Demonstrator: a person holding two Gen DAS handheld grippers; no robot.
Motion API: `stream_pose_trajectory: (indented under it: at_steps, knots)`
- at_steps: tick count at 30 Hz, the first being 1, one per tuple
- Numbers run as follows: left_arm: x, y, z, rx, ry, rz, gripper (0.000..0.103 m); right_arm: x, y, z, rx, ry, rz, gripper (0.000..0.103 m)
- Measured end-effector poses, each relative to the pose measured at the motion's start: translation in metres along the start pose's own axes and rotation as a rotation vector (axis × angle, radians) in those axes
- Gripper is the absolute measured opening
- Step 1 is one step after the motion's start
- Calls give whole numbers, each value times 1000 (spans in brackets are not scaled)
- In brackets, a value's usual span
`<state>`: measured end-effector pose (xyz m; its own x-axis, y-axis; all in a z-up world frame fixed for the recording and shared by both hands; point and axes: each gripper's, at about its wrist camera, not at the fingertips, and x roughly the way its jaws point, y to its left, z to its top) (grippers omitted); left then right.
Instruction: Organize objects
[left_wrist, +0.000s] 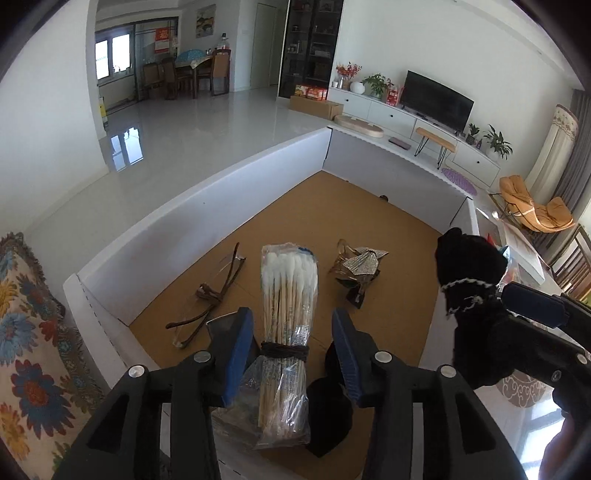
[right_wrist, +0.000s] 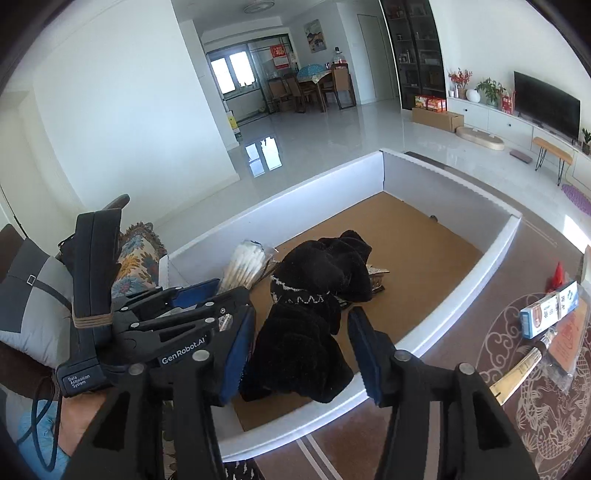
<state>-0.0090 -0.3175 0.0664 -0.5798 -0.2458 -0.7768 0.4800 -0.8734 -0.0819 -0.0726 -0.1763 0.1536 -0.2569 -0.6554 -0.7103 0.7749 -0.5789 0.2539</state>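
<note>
Hanging over the white-walled tray (left_wrist: 207, 206), the left gripper (left_wrist: 291, 332) has its blue fingers spread wide around the bagged cotton swabs (left_wrist: 284, 306), touching neither side as far as the view tells; the bundle lies on the tray's brown floor, swab heads toward twelve o'clock; folded glasses (left_wrist: 210, 295) lie at its nine o'clock, a crumpled foil wrapper (left_wrist: 356, 267) at its two o'clock; the right gripper (right_wrist: 301, 332) holds a black knitted sock (right_wrist: 317, 295), its left pad apparently against the cloth, the jaws well apart; a boxed tube (right_wrist: 550, 308) rests on the patterned mat (right_wrist: 535, 406) at three o'clock.
</note>
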Motion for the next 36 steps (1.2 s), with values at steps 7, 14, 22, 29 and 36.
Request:
stream_pose_trajectory:
  at_steps: [7, 14, 22, 29, 36]
  knots:
    - [-22, -11, -27, 3, -108, -16, 86, -16, -22, -38, 16, -81, -126, 102]
    - [-46, -79, -48, 102, -172, -128, 87, -77, -132, -148, 83, -65, -457, 103]
    - [-60, -137, -70, 219, -164, -171, 87, -133, -235, -249, 292, 19, -642, 103]
    - [-69, -169, -80, 290, -171, -185, 87, -147, -234, -275, 319, 17, -685, 103]
    - [-67, -195, -90, 345, -151, -228, 87, -146, -238, -276, 343, 6, -673, 103]
